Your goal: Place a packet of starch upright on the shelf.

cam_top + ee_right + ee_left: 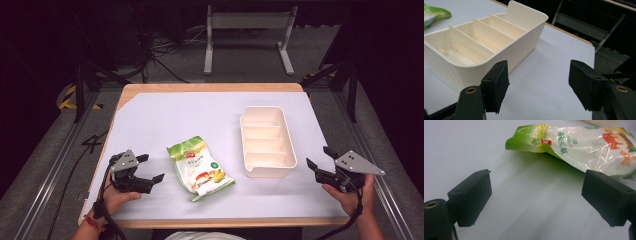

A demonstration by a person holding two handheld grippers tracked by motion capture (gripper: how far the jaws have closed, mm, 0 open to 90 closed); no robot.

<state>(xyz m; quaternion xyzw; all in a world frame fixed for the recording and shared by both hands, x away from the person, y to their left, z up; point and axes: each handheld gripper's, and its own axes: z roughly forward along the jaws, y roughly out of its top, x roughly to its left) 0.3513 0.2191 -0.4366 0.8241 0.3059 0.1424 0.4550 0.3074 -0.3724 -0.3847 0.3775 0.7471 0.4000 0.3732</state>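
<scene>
Two grippers rest at the desk edges, jaws wide apart and holding nothing: left gripper beside the snack pouch, right gripper near the empty divided tray. Nothing looks begun; the pouch lies left of the tray.

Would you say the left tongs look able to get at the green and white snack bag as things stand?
Probably yes: the left tongs are open and pointed toward the green and white snack bag, with bare white tabletop between them and nothing in the way.
</scene>
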